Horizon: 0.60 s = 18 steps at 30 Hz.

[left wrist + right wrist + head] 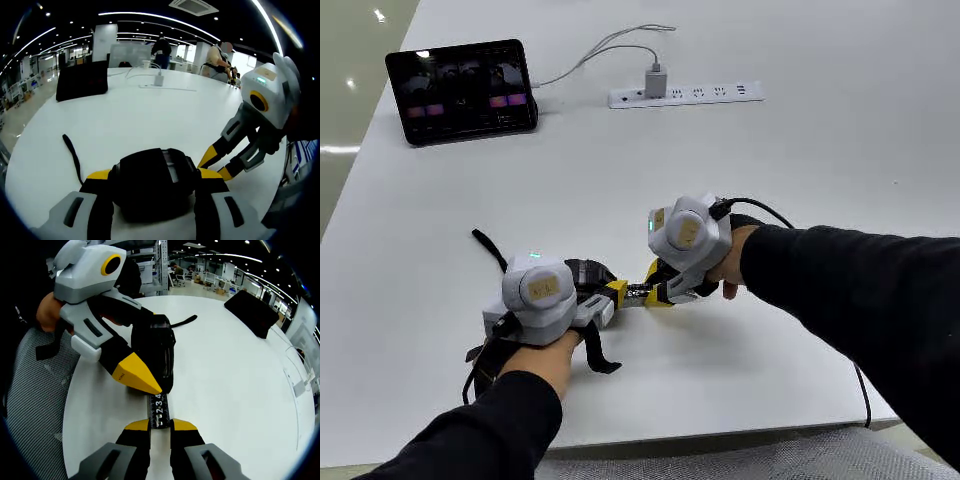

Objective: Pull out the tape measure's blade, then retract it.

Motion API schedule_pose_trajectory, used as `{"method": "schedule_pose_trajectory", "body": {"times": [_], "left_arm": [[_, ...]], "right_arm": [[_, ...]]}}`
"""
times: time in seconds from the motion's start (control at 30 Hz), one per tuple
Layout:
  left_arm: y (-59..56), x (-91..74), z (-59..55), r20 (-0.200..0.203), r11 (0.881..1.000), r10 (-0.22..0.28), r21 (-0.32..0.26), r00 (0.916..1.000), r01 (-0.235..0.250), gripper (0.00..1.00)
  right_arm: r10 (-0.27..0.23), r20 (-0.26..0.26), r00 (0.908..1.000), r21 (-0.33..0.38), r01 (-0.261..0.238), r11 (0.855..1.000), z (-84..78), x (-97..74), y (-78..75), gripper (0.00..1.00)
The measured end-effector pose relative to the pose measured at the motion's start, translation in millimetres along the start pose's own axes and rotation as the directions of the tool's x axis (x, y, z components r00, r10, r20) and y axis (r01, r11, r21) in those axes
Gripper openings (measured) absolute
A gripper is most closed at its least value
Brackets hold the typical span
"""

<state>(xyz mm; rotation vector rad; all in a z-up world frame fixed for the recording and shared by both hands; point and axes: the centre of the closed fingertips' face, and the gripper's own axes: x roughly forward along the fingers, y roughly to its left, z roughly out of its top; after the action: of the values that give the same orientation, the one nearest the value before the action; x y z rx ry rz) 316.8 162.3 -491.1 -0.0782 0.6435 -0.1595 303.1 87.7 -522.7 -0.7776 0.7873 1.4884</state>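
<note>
A black tape measure (586,272) lies on the white table (620,180), and my left gripper (611,294) is shut on its case. In the left gripper view the case (155,182) sits between the two yellow-tipped jaws of that gripper (155,176). A short length of blade (159,409) with printed numbers sticks out of the case (160,347). My right gripper (160,426) is shut on the blade's end. In the head view the right gripper (654,294) meets the blade (638,291) just right of the left one. The right gripper (220,165) also enters the left gripper view from the right.
A dark tablet (462,90) stands at the back left. A white power strip (685,95) with a charger and cable lies at the back centre. The tape's black strap (488,247) trails left. The table's front edge (720,425) is close to me.
</note>
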Motion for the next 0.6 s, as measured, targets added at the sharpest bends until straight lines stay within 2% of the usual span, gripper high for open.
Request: {"method": "schedule_pose_trajectory", "body": {"times": [0.6], "left_arm": [[0.6, 0.5, 0.2, 0.000, 1.000, -0.004, -0.007, 1.0000, 0.004, 0.60]], "right_arm": [[0.001, 0.025, 0.9997, 0.019, -0.002, 1.000, 10.4, 7.0, -1.0, 0.11]]}}
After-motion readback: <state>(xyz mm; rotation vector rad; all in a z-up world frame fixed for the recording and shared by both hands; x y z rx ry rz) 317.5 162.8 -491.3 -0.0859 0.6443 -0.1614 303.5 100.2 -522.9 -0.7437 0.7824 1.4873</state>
